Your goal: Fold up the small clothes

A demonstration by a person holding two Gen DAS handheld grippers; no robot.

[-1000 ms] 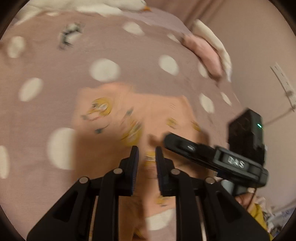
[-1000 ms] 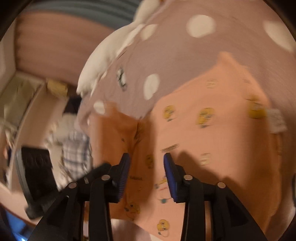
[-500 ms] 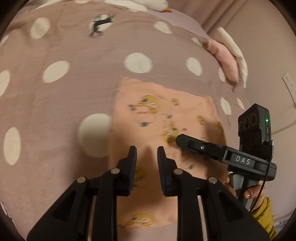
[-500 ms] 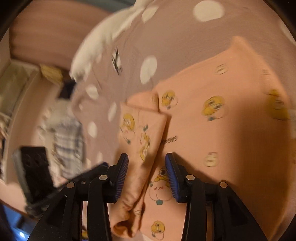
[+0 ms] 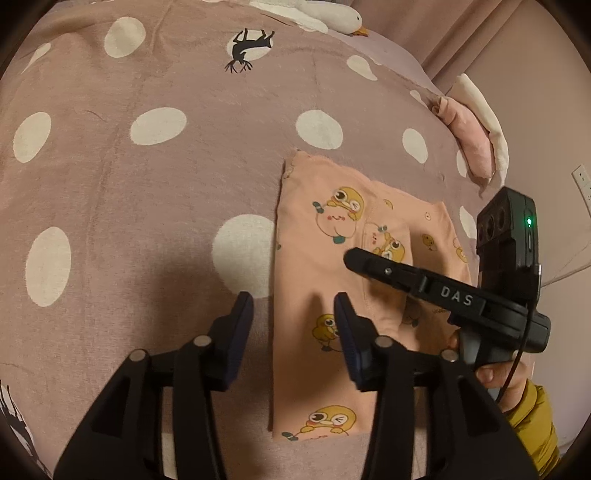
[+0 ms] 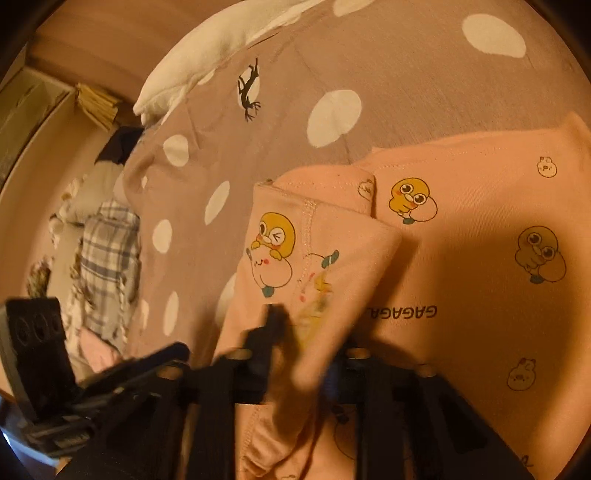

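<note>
Mid-fold: right tongs [image 6: 295, 332] pinch the peach duck-print cotton garment's [image 5: 317, 280] folded flap; left tongs [image 5: 293, 321], opening, straddle its edge empty; next, lay the flap flat.

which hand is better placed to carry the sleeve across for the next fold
Right. The right gripper already pinches the folded sleeve of the peach top. The left gripper has opening jaws with nothing gripped, straddling the top's left edge.

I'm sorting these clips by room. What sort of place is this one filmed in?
Most likely a bedroom: the peach garment lies on a polka-dot bedspread, with a white goose plush at its far edge and clothes piled on the floor alongside.
</note>
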